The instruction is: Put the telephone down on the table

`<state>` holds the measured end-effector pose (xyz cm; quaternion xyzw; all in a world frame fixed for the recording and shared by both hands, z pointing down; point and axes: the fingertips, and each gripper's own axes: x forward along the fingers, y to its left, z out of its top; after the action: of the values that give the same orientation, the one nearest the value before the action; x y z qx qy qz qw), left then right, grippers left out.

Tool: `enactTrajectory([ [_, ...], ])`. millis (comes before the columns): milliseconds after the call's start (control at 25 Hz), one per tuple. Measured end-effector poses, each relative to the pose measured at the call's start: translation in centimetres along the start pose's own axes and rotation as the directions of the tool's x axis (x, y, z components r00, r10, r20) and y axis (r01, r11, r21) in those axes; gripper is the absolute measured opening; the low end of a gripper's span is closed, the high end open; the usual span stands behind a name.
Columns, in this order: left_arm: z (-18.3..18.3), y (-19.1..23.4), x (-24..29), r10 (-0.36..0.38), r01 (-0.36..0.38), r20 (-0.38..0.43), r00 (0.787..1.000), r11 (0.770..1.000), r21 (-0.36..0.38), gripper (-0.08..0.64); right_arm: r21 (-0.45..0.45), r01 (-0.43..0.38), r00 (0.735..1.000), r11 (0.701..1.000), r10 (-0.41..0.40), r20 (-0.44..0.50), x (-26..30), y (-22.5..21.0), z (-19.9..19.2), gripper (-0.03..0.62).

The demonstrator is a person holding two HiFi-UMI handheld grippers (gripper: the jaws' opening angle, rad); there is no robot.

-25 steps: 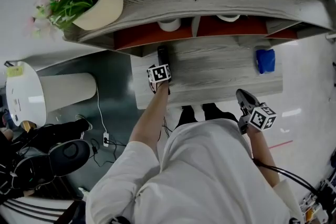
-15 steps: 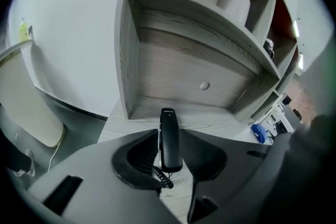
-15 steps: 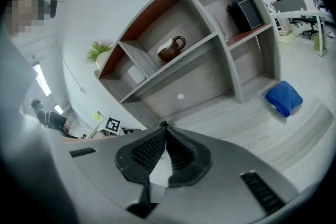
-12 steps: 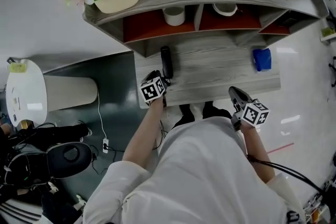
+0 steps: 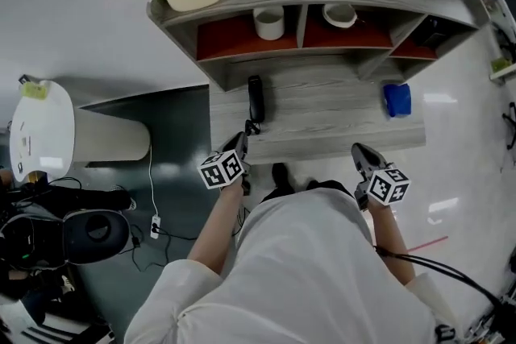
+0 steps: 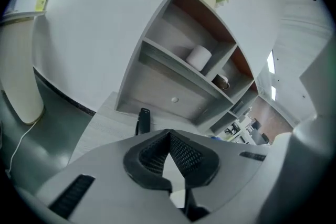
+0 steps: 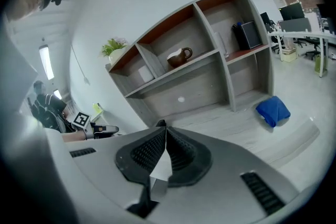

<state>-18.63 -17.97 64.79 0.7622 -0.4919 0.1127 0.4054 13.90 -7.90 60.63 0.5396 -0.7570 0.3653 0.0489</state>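
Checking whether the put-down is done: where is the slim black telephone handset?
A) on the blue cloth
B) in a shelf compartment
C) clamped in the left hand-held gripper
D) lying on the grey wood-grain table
D: the slim black telephone handset lies flat on the grey wood-grain table, beyond the left hand-held gripper, whose jaws are together on nothing.

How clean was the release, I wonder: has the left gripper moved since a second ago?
Yes. The left gripper has drawn back toward the person, from over the table beside the telephone to the table's front edge, jaws shut and empty.
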Motion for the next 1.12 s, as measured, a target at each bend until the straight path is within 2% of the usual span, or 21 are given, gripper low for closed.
enactTrajectory([
  [160,-2.7,-3.1,-2.0,-0.033,0.033,0.000,0.999,0.999,-0.011,0.009,-0.064,-0.028,0.999,0.998,0.026,-0.033,-1.4,-0.1,-0.6,0.018],
  [320,-5.2,-6.4,-3.9,-0.058,0.059,0.013,0.998,0.998,-0.036,0.009,-0.083,-0.077,0.996,0.994,0.073,-0.047,-3.7,-0.2,-1.0,0.018],
  [600,-8.5,-11.0,-7.2,-0.105,0.106,0.049,0.993,0.994,-0.029,0.009,-0.091,-0.127,0.990,0.988,0.120,-0.076,-7.8,-1.6,-3.1,0.018],
  [760,-10.1,-11.8,-9.1,-0.105,0.106,0.049,0.993,0.994,-0.004,0.009,-0.085,-0.138,0.988,0.987,0.132,-0.076,-8.9,-2.2,-3.9,0.018],
  [880,-11.0,-11.6,-10.5,-0.096,0.097,0.061,0.994,0.995,-0.020,0.009,-0.101,-0.163,0.985,0.981,0.156,-0.080,-9.4,-1.4,-4.2,0.018],
  [1120,-10.7,-10.7,-12.1,-0.115,0.117,0.076,0.990,0.993,-0.021,0.009,-0.133,-0.164,0.986,0.978,0.158,-0.052,-9.1,0.8,-4.1,0.017],
])
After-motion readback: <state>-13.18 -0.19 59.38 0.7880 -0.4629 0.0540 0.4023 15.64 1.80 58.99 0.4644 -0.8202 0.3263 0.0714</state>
